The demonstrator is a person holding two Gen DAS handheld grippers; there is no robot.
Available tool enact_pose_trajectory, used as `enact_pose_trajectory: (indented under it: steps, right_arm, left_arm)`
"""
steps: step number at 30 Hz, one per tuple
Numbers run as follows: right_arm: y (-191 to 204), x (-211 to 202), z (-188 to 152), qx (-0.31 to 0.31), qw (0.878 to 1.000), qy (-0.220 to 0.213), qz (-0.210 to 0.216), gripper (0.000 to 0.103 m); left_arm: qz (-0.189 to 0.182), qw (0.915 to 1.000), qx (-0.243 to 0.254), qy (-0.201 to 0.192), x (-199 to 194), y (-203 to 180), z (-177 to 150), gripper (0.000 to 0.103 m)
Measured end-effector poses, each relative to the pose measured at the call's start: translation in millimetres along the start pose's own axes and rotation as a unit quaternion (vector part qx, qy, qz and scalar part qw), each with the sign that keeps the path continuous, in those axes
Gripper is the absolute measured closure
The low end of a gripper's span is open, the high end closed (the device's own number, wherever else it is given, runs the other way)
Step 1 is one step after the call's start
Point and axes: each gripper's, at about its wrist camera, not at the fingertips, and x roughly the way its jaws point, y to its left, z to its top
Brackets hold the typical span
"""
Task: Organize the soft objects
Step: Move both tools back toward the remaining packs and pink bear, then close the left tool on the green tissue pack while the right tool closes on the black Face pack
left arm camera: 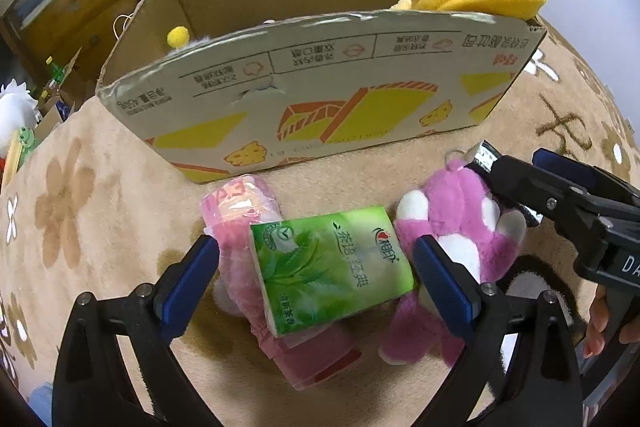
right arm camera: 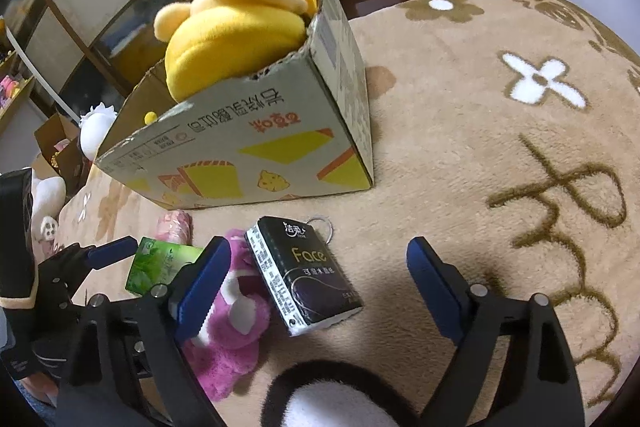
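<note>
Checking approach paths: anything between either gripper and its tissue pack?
Nothing visible. The green pack lies between the open left gripper fingers, atop a pink pack. The black pack sits within the open right gripper, leaning on the pink plush.

Left gripper (left arm camera: 316, 267) and right gripper (right arm camera: 320, 283) angled downward, jaws apart.

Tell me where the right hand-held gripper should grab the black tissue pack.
Grip the black tissue pack across its two long sides, coming from above. It leans on the pink plush, face up, and already lies between the open right hand-held gripper fingers.
</note>
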Motion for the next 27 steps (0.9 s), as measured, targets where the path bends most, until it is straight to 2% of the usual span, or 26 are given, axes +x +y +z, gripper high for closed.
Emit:
enact_pose_trajectory:
  steps: [14,24,27]
  right_arm:
    - [-0.3,14.8,-3.1,0.009,1.0,0.018,0.004,0.01]
    - [-1.9,17.3,-2.1,0.013,1.0,0.022,0.006,0.01]
    - [-1.9,17.0,-2.0,0.012,1.0,0.02,0.004,0.016]
  left_arm:
    - [0.014,0.9998,0.005,0.016,13.7,-8.8,4.4,0.006]
    - [0.008,0.9997,-0.006,0.022,19.6,-6.2,8.9,0.006]
    - [0.012,0.9997,-0.005,0.022,21.2,-9.4,5.9,0.008]
